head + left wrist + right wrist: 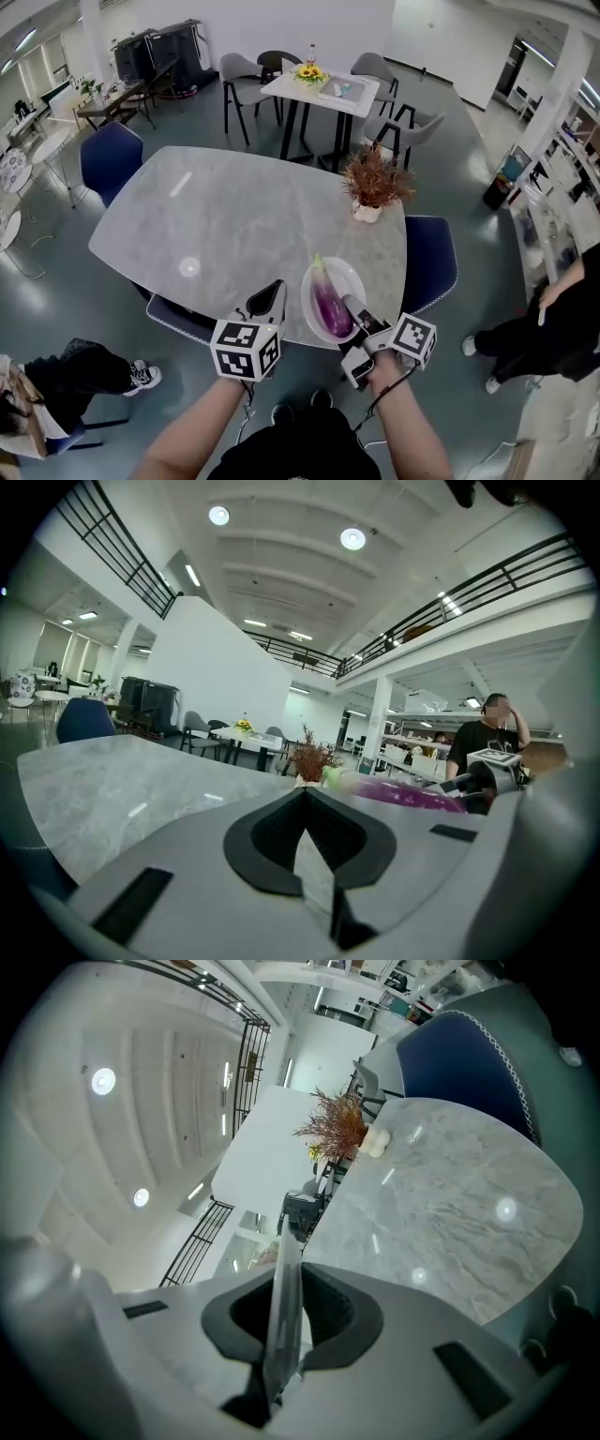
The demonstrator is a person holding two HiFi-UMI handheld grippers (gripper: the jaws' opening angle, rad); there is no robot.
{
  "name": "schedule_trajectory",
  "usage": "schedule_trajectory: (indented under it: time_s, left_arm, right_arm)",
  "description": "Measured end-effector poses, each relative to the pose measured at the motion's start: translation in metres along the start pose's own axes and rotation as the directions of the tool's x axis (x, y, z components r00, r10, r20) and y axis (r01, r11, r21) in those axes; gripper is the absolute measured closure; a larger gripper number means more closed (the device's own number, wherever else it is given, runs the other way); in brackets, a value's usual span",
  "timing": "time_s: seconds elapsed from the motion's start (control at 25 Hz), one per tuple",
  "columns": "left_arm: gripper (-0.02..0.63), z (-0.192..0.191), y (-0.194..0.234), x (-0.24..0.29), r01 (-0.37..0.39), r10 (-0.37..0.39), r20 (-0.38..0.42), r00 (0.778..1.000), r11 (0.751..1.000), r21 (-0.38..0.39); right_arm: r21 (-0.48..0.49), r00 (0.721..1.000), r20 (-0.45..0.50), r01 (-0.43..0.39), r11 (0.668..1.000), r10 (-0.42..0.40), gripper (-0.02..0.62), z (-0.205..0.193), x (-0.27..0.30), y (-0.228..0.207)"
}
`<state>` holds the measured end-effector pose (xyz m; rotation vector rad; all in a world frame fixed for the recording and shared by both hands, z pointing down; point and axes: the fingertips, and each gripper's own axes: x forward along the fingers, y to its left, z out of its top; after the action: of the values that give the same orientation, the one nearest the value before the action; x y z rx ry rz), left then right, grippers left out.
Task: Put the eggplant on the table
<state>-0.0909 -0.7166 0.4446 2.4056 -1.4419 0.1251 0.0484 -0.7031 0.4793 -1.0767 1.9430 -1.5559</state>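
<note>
A purple eggplant with a green stem lies on a white plate at the near right edge of the grey marble table. My right gripper is shut on the plate's near rim. In the right gripper view the thin white plate rim stands edge-on between the jaws of the right gripper. My left gripper sits just left of the plate at the table edge, shut and holding nothing. The left gripper view looks past the left gripper to the eggplant at the right.
A small potted dried plant stands on the table beyond the plate. Blue chairs flank the table at the left and right. A person stands to the right, and another is at the lower left.
</note>
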Motion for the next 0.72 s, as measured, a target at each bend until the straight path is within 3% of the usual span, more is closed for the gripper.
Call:
schedule_trajectory:
  time_s: [0.36, 0.72]
  left_arm:
    - [0.600, -0.021, 0.032, 0.049, -0.045, 0.046, -0.063, 0.997, 0.999, 0.015]
    - [0.600, -0.061, 0.071, 0.093, -0.137, 0.131, -0.127, 0.983, 0.990, -0.040]
  right_arm:
    - [-0.032, 0.997, -0.060, 0.047, 0.998, -0.049, 0.558, 0.015, 0.055, -0.045]
    - [0.006, 0.984, -0.142, 0.107, 0.994, -0.105, 0.558, 0.015, 0.107, -0.118]
